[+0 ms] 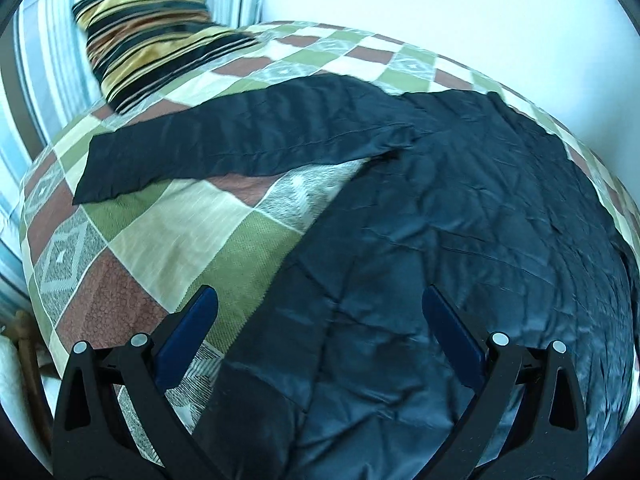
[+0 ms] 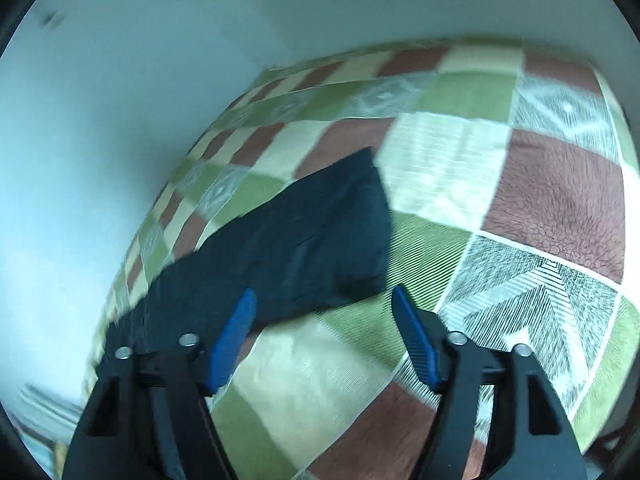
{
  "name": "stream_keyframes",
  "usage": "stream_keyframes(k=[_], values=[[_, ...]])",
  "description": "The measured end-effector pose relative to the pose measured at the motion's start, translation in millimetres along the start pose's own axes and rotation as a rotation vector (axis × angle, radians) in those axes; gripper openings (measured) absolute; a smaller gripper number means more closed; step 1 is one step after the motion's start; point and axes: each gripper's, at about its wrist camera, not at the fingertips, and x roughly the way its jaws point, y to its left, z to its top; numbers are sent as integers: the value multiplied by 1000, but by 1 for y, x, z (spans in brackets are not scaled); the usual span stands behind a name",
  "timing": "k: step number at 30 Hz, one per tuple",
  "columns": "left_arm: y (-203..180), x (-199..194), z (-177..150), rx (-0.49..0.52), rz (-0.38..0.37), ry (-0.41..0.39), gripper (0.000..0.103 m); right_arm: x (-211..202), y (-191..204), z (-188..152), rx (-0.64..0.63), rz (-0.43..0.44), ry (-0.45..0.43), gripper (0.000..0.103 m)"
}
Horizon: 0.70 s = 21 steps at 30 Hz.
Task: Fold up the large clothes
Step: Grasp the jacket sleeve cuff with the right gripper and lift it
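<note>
A large dark navy garment point(image 1: 460, 216) lies spread on the checked bedspread point(image 1: 172, 236), one long sleeve point(image 1: 240, 144) stretched out to the left. My left gripper point(image 1: 320, 304) hovers over the garment's near edge, jaws wide apart, nothing between the blue pads point(image 1: 188, 332). In the right wrist view the other sleeve point(image 2: 304, 240) lies flat, its cuff end toward the upper right. My right gripper point(image 2: 322, 300) stands open just above the sleeve's near edge, left pad point(image 2: 234, 336) over the cloth, right pad point(image 2: 416, 340) over the bedspread point(image 2: 520, 208). No cloth is pinched.
A striped gold-and-black pillow point(image 1: 152, 44) lies at the bed's far left corner. Striped curtains point(image 1: 36, 92) hang on the left. A pale wall point(image 1: 440, 0) runs along the bed's far side, wall point(image 2: 120, 120) also bordering the bed on the left in the right wrist view.
</note>
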Motion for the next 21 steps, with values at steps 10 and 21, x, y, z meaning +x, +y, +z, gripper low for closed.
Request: stream_keyframes(k=[10,21], values=[[-9,20,-2,5,46,33,101,58,-15,23,111,146,33,71],[-14,27,-3,26,61,35,101,62,10,35,20,111,-6,15]])
